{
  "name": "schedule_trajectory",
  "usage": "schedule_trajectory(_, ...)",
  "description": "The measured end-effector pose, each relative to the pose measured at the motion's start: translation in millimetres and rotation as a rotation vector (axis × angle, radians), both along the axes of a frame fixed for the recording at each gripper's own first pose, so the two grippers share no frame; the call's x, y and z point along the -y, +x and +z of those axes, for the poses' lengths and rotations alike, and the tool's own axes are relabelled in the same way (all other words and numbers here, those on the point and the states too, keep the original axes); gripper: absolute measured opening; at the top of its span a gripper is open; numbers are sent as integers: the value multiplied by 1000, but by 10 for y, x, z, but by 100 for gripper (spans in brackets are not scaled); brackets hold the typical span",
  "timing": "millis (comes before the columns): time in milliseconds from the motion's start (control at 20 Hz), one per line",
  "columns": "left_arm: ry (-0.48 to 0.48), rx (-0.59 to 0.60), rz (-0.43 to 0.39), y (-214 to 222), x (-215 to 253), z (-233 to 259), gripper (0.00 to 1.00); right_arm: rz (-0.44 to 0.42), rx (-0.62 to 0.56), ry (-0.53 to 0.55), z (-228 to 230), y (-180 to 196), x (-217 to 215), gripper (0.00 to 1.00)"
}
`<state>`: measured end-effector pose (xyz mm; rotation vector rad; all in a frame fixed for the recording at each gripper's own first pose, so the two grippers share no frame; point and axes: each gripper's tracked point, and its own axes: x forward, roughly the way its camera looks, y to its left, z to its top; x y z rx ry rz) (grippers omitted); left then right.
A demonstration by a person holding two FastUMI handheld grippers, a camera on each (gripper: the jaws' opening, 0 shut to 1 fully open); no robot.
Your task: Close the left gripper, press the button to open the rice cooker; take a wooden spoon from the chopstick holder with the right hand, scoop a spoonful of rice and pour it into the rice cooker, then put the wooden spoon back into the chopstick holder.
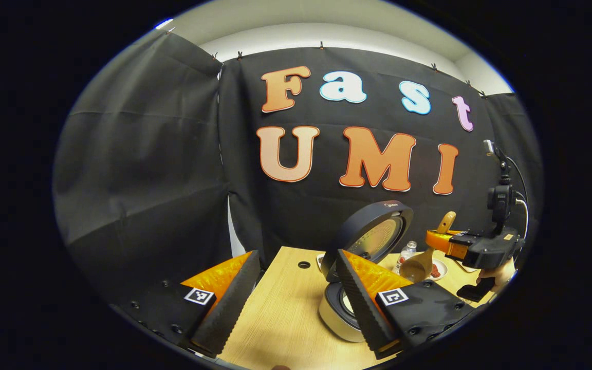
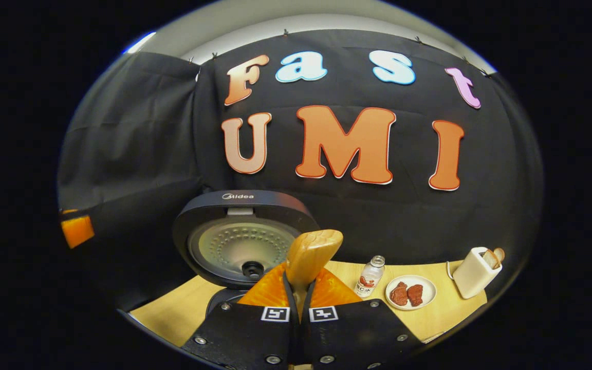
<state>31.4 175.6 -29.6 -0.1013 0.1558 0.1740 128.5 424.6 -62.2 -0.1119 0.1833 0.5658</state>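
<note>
Rice cooker on the table, lid raised upright. In the left gripper view, my left gripper hovers with fingers spread apart, one finger in front of the cooker's pot. My right gripper is clamped on the wooden spoon, handle up; from the left gripper view the bowl of the spoon hangs just right of the cooker. Right of the cooker stand a bottle, a plate and, farthest, the chopstick holder

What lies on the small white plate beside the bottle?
Two reddish-brown pieces of food lie on the plate. What they are is too small to tell, and the plate beneath them is covered.
</note>
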Motion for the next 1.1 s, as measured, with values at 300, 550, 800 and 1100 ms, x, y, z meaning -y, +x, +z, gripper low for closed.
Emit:
schedule_trajectory(300,-1,-11,19,35,2,-23,100,22,-32,22,-80,31,-1,0)
schedule_trajectory(550,-4,1,31,64,43,47,100,-19,-135,176,50,124,247,0)
schedule_trajectory(800,6,6,45,181,106,98,100,-97,-191,320,212,270,865,0)
schedule_trajectory(1100,20,24,41,297,247,152,100,-283,-163,350,250,425,2120,0)
